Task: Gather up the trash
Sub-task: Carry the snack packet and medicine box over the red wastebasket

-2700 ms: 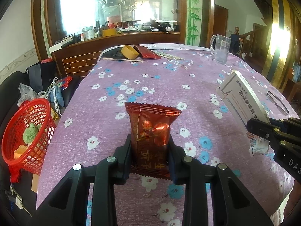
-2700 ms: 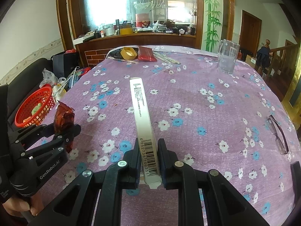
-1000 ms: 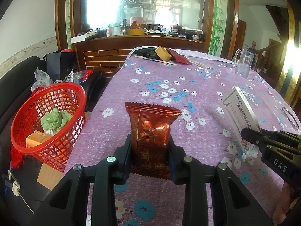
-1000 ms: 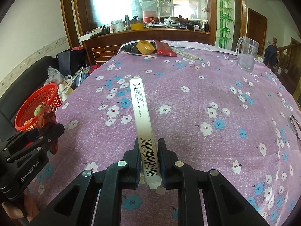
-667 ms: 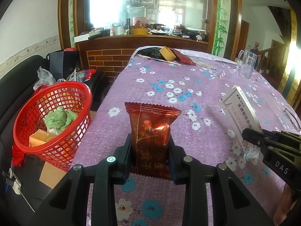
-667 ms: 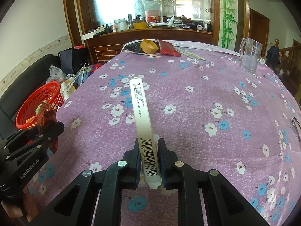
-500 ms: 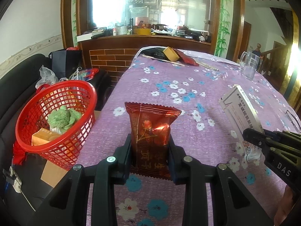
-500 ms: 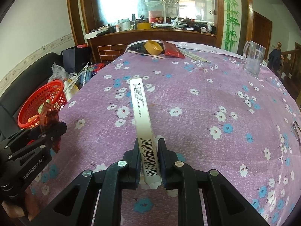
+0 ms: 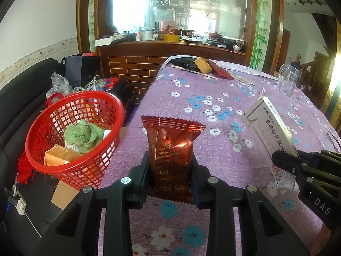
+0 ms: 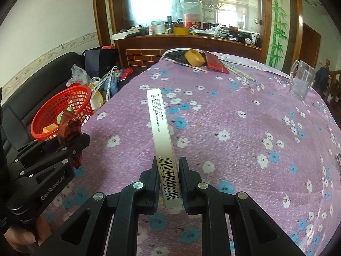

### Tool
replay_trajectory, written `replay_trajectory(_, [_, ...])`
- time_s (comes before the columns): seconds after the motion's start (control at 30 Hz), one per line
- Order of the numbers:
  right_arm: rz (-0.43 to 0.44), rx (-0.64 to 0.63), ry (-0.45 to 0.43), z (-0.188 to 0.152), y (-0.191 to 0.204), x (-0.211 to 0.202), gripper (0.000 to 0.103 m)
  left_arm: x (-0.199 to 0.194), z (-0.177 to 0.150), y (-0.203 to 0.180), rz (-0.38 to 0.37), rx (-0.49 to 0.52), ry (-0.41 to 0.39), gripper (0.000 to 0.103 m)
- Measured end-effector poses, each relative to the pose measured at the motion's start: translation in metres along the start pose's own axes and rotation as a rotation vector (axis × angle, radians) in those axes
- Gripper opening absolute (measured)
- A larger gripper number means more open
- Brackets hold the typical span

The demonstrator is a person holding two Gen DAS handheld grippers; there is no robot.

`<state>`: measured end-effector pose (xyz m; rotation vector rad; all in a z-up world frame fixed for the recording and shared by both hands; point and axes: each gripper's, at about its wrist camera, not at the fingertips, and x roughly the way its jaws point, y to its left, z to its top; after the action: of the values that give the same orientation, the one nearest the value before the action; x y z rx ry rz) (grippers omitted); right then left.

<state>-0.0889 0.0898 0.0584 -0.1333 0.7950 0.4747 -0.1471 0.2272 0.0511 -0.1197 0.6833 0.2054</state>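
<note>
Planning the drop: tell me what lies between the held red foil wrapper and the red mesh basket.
Only bare purple floral tablecloth edge separates red foil wrapper from red mesh basket, in left wrist view.

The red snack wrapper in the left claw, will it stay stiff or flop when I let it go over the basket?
The red snack wrapper is thin, crinkled foil, so it probably bends easily and weighs little. Pinched low by the left claw, it stands upright, so it has some stiffness. Released, it may flutter rather than drop straight into the red basket.

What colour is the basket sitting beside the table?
The basket is bright red plastic mesh; the left wrist view shows it best.
</note>
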Motion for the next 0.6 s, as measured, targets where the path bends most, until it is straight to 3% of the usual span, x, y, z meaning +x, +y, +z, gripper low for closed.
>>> replay_trajectory(0.6, [0.045, -0.074, -0.016, 0.014, 0.038, -0.005, 0.019, -0.011, 0.005, 0.030, 0.038, -0.053, -0.021, 0.031])
